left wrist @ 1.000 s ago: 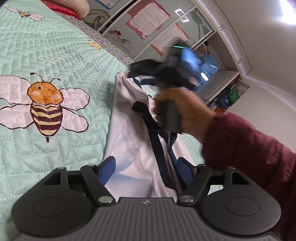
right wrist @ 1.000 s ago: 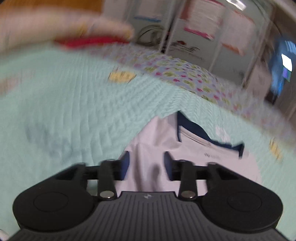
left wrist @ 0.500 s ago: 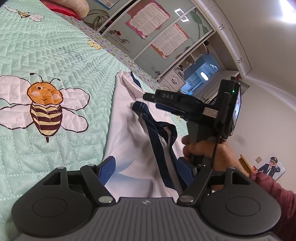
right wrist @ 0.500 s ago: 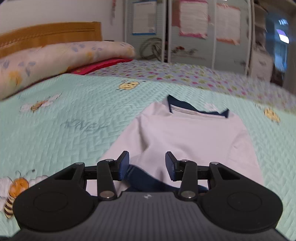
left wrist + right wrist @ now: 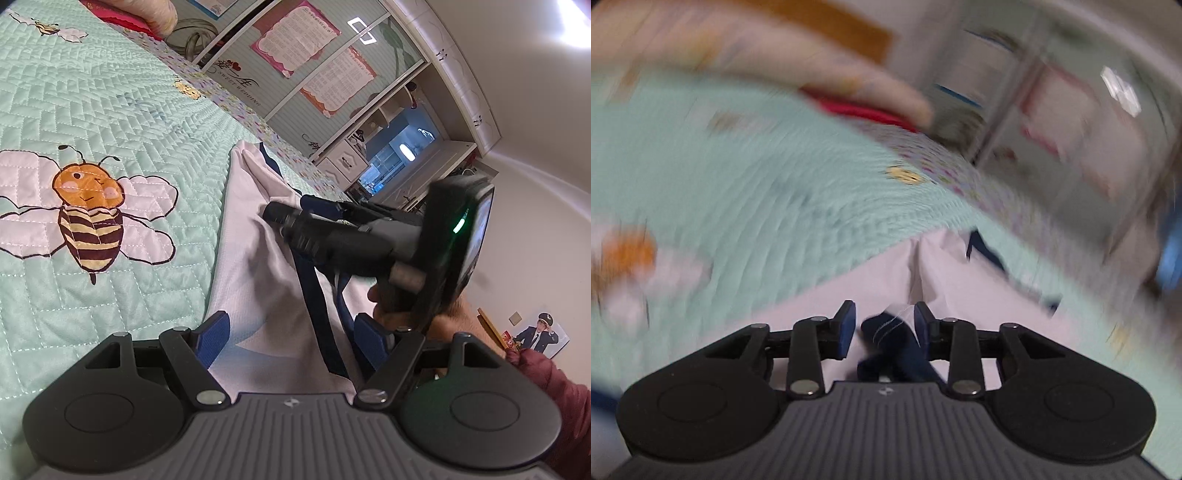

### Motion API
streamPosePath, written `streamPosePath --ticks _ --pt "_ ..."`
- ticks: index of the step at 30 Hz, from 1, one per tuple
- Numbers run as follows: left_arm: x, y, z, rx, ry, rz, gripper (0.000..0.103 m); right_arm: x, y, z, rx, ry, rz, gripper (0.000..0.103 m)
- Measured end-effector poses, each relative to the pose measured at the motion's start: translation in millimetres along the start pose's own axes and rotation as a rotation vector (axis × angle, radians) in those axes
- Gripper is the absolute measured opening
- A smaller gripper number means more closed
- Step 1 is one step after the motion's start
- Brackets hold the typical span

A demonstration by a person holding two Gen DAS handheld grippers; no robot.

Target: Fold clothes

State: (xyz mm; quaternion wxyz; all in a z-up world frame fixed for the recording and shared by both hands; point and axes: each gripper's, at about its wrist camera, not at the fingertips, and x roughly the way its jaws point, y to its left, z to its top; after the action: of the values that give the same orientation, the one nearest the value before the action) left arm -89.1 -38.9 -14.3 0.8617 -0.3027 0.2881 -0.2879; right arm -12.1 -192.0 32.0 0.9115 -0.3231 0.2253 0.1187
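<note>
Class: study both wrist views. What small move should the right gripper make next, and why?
Probably finish closing. The right gripper has just been narrowing around the shirt's navy sleeve cuff, but a gap shows beside one pad, so the white shirt isn't gripped.

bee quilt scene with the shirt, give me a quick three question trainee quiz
1. True or false: the white shirt with navy trim lies on the mint green quilted bedspread.
2. What is between the right gripper jaws? A) navy fabric B) a pillow C) nothing
3. Fill in: the left gripper jaws stand ____ over the shirt's near end.

Key: 1 true. 2 A; those jaws have just been closing, with a gap left at one pad. 3 open.
</note>
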Motion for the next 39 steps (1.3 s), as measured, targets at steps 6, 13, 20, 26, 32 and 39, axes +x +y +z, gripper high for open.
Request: streamPosePath --ticks 6,13,20,26,32,39 --pt "1 0 0 -0.003 0.002 0.005 0.077 22 23 1 -0.318 0.081 -0.064 0.036" --pt "0 0 0 -0.002 0.002 -0.001 0.077 19 3 10 -0.188 0.057 -0.036 0.013" --pt "0 0 -1 -0.003 0.001 -0.001 0.078 31 -35 0 0.148 0.085 0.159 0.020" --pt "0 0 -1 -0.003 0.001 -0.004 0.078 24 -46 -5 0.270 0.086 0.241 0.044" --pt "1 0 -1 -0.003 0.000 -0.005 0.078 30 -107 -14 0.875 -0.001 0.297 0.023" --pt "1 0 -1 -0.002 0.000 -0.006 0.079 97 -118 -56 1.282 0.063 0.403 0.000"
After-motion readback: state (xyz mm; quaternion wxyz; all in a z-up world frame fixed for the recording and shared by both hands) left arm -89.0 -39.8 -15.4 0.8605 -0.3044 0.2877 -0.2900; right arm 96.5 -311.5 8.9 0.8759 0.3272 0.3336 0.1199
